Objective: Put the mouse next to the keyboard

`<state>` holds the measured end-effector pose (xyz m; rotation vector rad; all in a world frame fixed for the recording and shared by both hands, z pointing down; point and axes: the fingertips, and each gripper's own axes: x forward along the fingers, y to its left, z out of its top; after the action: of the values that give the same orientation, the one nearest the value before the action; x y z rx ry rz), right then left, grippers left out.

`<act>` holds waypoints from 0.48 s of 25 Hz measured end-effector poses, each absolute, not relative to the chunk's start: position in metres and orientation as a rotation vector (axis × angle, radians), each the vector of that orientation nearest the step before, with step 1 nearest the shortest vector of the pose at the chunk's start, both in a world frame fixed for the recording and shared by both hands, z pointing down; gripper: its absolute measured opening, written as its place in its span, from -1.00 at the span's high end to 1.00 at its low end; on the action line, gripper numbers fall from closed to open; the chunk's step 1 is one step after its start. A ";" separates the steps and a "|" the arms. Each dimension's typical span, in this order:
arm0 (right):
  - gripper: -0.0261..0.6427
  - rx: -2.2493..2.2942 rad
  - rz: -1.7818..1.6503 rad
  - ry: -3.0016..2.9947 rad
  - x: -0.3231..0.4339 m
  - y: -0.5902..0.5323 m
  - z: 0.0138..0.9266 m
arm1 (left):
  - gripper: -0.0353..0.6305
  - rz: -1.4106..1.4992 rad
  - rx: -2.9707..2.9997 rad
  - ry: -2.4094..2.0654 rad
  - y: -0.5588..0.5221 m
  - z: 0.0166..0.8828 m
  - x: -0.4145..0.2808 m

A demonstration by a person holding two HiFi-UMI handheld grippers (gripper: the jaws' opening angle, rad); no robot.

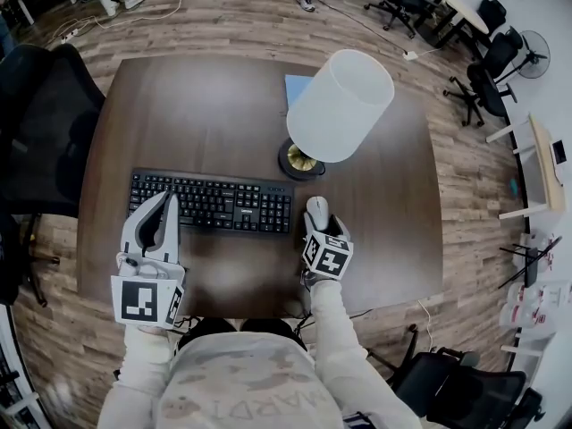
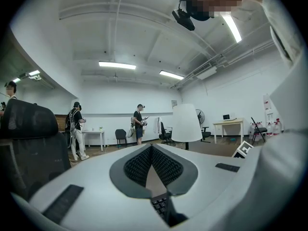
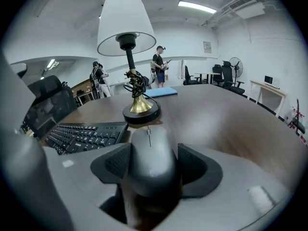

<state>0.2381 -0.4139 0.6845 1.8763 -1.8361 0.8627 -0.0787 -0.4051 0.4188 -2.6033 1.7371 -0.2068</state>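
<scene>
The grey mouse (image 1: 317, 209) lies just right of the black keyboard (image 1: 214, 202), close to the lamp base. In the right gripper view the mouse (image 3: 148, 154) fills the space between the jaws, both pads pressing its sides, so my right gripper (image 1: 317, 226) is shut on it. I cannot tell whether the mouse rests on the table or hangs just above it. The keyboard (image 3: 82, 134) shows at that view's left. My left gripper (image 1: 166, 206) hovers over the keyboard's left end, shut, its pads (image 2: 163, 165) meeting at the tip with nothing between them.
A table lamp with a white shade (image 1: 340, 105) and brass base (image 1: 300, 159) stands behind the mouse. A blue sheet (image 1: 296, 88) lies beyond it on the dark wooden table (image 1: 179, 105). A black chair (image 1: 40, 123) stands at the left. People stand far off.
</scene>
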 end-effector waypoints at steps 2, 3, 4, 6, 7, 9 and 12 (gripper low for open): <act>-0.02 1.870 0.873 -1.817 0.239 -0.414 0.689 | 0.88 -0.208 -2.599 1.744 -0.405 0.419 -0.080; -0.03 1.867 0.876 -1.810 0.240 -0.414 0.690 | 0.88 -0.210 -2.597 1.746 -0.405 0.419 -0.081; -0.03 1.864 0.878 -1.805 0.240 -0.414 0.692 | 0.88 -0.211 -2.594 1.748 -0.405 0.419 -0.082; -0.03 1.854 0.883 -1.794 0.239 -0.415 0.695 | 0.88 -0.214 -2.587 1.753 -0.405 0.419 -0.084; -0.03 1.849 0.887 -1.789 0.239 -0.415 0.697 | 0.88 -0.215 -2.586 1.758 -0.405 0.419 -0.085; -0.03 1.840 0.892 -1.781 0.237 -0.415 0.698 | 0.88 -0.216 -2.583 1.767 -0.405 0.419 -0.088; -0.03 1.835 0.886 -1.778 0.237 -0.416 0.699 | 0.88 -0.218 -2.575 1.775 -0.406 0.417 -0.091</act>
<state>0.2365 -0.4157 0.6985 1.8354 -1.7783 0.8858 -0.0908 -0.4055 0.4173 -2.5750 1.7747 -0.2177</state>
